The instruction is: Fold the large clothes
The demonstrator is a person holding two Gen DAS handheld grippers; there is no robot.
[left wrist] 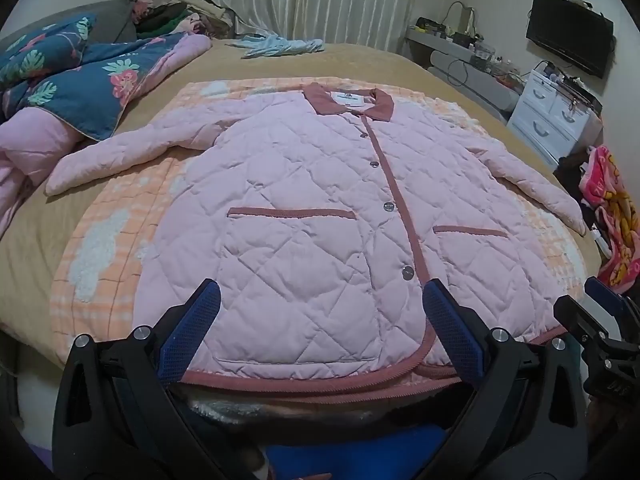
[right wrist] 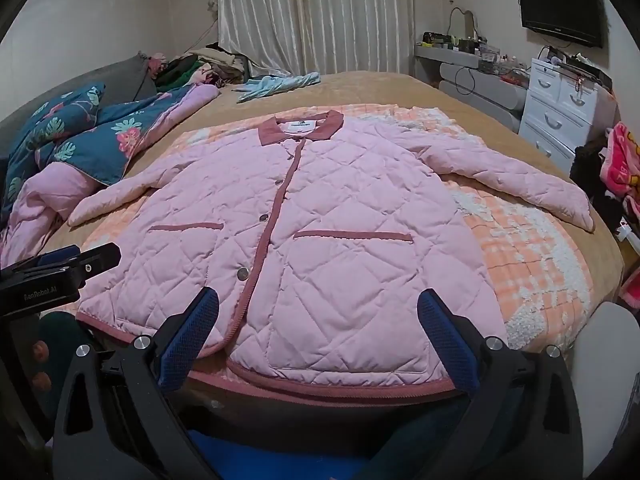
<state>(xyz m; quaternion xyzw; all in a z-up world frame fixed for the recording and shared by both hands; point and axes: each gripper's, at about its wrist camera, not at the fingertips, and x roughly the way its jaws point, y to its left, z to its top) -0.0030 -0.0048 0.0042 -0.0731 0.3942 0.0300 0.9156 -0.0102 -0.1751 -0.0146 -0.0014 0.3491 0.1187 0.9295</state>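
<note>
A pink quilted jacket (left wrist: 320,208) with a dusty-red collar, trim and snap buttons lies flat, front up, sleeves spread, on an orange checked blanket (left wrist: 100,248) on the bed. It also shows in the right wrist view (right wrist: 320,220). My left gripper (left wrist: 320,316) is open and empty, its blue pads above the hem's left half. My right gripper (right wrist: 318,320) is open and empty above the hem's right half. Each gripper shows at the edge of the other's view: the right gripper (left wrist: 600,328) and the left gripper (right wrist: 60,268).
A tan bedspread (left wrist: 360,60) covers the bed. A blue floral quilt (left wrist: 80,80) lies at the left and a light blue cloth (left wrist: 280,46) at the far side. White drawers (left wrist: 552,116) and a wall television (left wrist: 568,38) stand at the right.
</note>
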